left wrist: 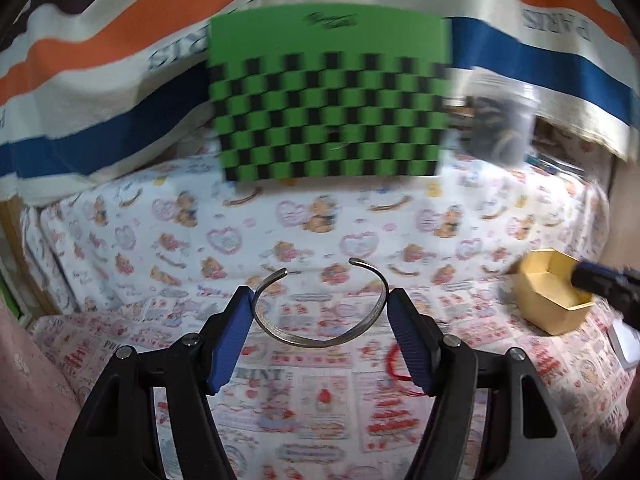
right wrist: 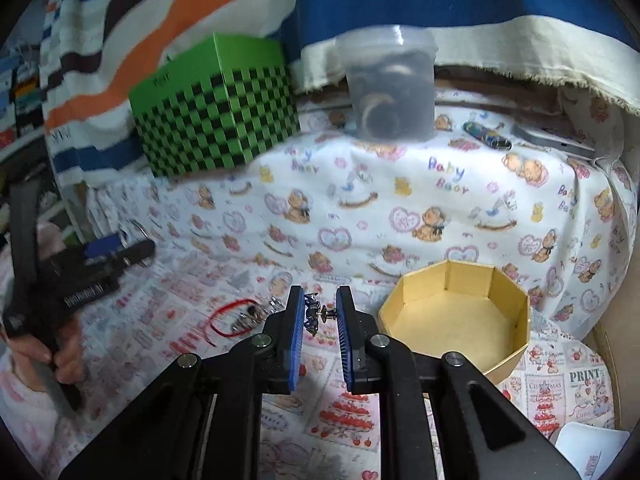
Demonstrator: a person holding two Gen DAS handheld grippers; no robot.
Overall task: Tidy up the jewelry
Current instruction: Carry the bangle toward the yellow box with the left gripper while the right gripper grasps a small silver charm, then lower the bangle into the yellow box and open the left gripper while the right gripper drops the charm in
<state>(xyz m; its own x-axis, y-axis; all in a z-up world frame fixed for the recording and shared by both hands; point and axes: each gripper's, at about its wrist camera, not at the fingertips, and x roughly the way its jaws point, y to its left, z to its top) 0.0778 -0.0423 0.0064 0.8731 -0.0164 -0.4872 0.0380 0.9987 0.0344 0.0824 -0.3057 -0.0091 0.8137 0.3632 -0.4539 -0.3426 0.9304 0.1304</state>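
Note:
My left gripper (left wrist: 320,300) is shut on a silver open cuff bracelet (left wrist: 320,340) and holds it above the printed cloth; it also shows at the left of the right wrist view (right wrist: 120,250). My right gripper (right wrist: 318,302) is shut on a small blue and gold earring (right wrist: 313,314), just left of an open yellow octagonal box (right wrist: 456,312). That box shows at the right edge of the left wrist view (left wrist: 552,292), where the right gripper's tip is at its rim. A red cord bracelet with beads (right wrist: 236,318) lies on the cloth left of my right gripper.
A green and black checkered box (left wrist: 328,100) (right wrist: 216,108) stands at the back. A clear plastic tub of dark rings (right wrist: 390,88) stands to its right. A small patterned clip (right wrist: 486,134) and a grey flat thing (right wrist: 552,140) lie at the back right.

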